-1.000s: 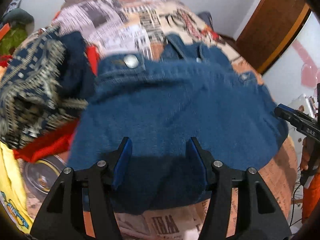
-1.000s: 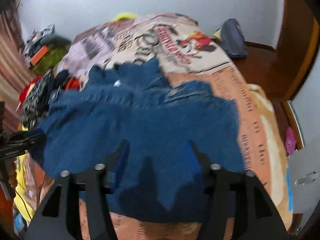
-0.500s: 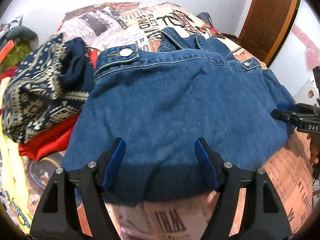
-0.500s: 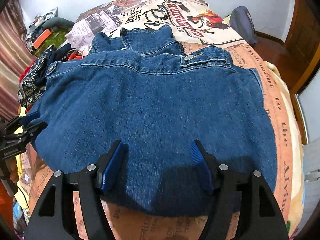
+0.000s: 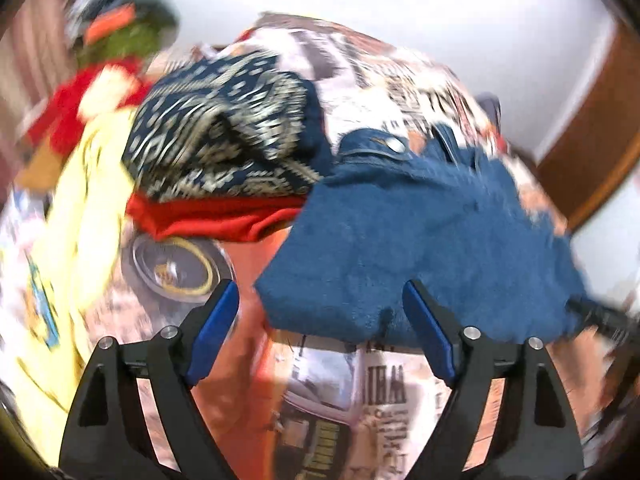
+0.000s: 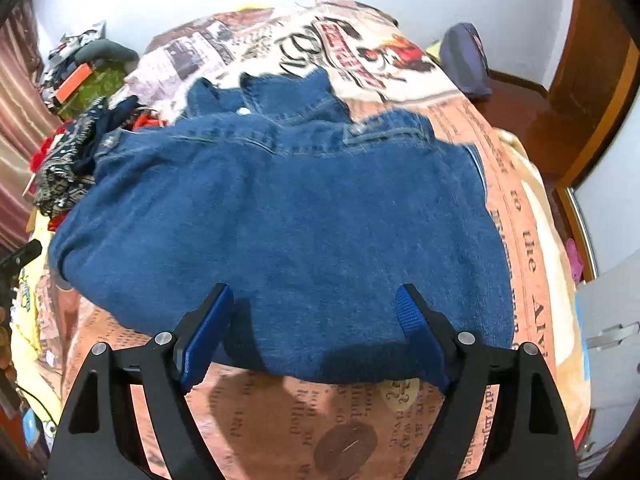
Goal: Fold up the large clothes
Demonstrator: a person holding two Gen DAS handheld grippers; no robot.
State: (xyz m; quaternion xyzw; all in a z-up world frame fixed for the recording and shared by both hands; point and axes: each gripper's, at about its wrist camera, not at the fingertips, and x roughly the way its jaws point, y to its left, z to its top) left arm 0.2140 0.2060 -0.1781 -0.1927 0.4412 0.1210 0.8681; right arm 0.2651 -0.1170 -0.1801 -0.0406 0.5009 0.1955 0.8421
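Note:
A blue denim garment lies folded flat on the printed bedspread, its snap buttons and collar at the far side. In the left wrist view it sits right of centre. My left gripper is open and empty, over the garment's near left corner and the bedspread. My right gripper is open and empty, just above the garment's near edge. The right gripper's tip shows at the right of the left wrist view; the left gripper's tip shows at the left of the right wrist view.
A pile of clothes lies left of the denim: a navy patterned knit on a red garment, with a yellow one beside. A dark bag lies at the bed's far right. A wooden door stands right.
My left gripper has swung left and drawn back off the denim; its view is now blurred. My right gripper has drawn back slightly toward the garment's near edge. Both stayed open.

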